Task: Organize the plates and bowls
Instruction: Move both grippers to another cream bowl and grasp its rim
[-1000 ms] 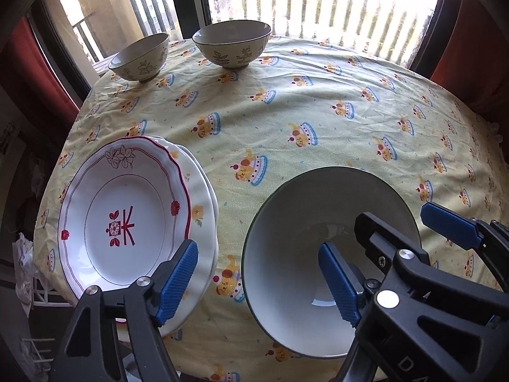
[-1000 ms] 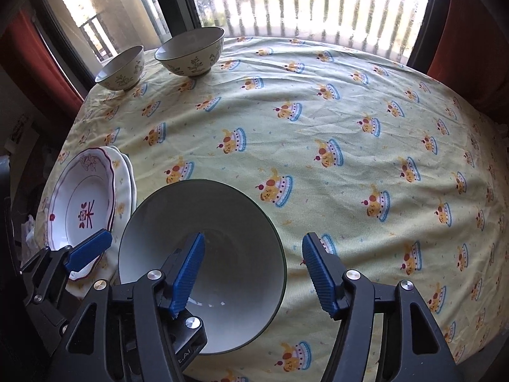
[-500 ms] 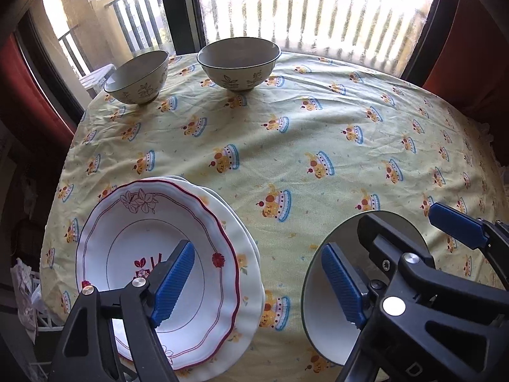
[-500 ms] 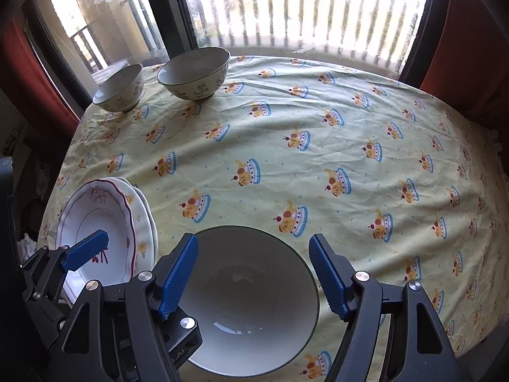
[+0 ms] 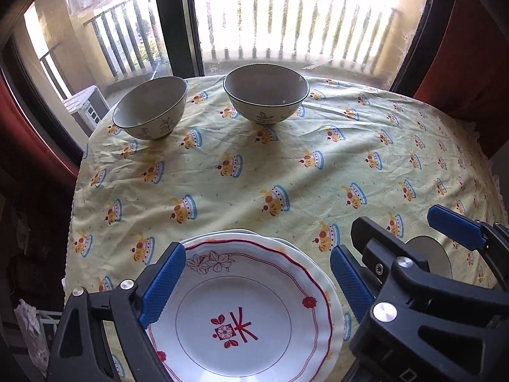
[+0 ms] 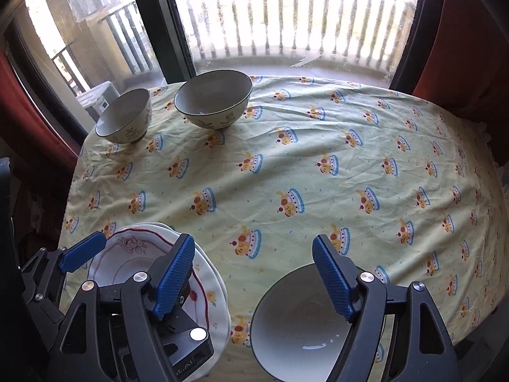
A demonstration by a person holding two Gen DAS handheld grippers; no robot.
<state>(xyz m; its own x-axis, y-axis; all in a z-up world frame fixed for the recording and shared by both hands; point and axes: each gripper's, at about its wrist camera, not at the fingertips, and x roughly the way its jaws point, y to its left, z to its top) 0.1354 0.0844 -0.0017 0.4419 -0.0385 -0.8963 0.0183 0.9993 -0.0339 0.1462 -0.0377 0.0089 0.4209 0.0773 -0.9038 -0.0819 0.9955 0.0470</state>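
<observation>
A red-patterned plate (image 5: pixel 238 324) tops a short stack of white plates (image 6: pixel 210 289) at the table's near left. My left gripper (image 5: pixel 254 281) hovers over it, its jaws opening with nothing between them. To the right sits a large white bowl (image 6: pixel 296 328), only a sliver (image 5: pixel 429 253) of it showing in the left wrist view. My right gripper (image 6: pixel 254 280) hangs above the cloth beside that bowl; its jaws are opening and hold nothing. Two small leaf-patterned bowls (image 5: pixel 149 108) (image 5: pixel 265 94) stand apart at the far left edge, also seen as the left bowl (image 6: pixel 125 119) and the right bowl (image 6: pixel 213 98).
A yellow tablecloth (image 5: pixel 286 165) with a crown print covers the round table. A window with balcony railings (image 5: pixel 286 22) runs behind it, and red curtains (image 5: pixel 470 47) hang at both sides. The table drops off at the left edge (image 5: pixel 74 210).
Both grippers drew back towards the near edge and rose, jaws widening. The large bowl slid from under the left gripper to the frame's right; the plates now lie below the left gripper.
</observation>
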